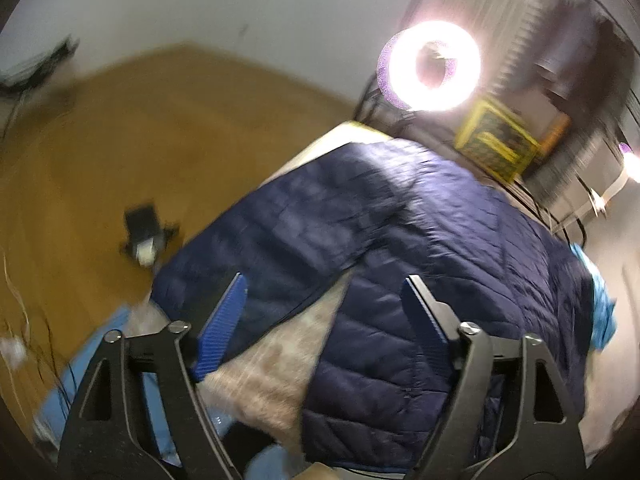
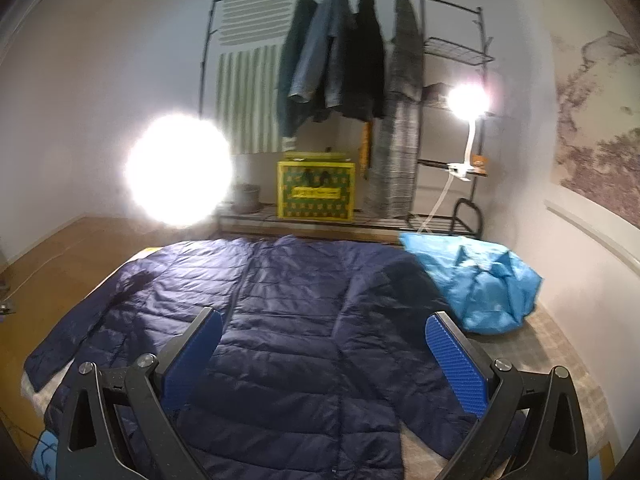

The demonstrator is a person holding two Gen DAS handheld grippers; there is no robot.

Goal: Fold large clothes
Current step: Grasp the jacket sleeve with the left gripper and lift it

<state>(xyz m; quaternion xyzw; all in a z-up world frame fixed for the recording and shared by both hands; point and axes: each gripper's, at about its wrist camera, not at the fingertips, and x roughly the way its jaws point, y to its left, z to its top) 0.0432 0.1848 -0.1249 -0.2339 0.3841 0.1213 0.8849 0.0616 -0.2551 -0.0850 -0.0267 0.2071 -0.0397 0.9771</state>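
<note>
A navy quilted puffer jacket (image 2: 296,320) lies spread flat on a beige padded surface (image 2: 560,360), front up, with its left sleeve stretched out toward the left edge. It also shows in the left wrist view (image 1: 400,248), tilted and blurred. My left gripper (image 1: 324,308) is open and empty, above the gap between the sleeve and the jacket body. My right gripper (image 2: 324,344) is open and empty, hovering over the lower middle of the jacket.
A light blue bag (image 2: 476,280) sits on the surface right of the jacket. Behind stand a clothes rack (image 2: 360,60) with hanging garments, a yellow box (image 2: 316,192), a ring light (image 1: 434,66) and a lamp (image 2: 466,98). A wooden floor (image 1: 120,152) lies to the left.
</note>
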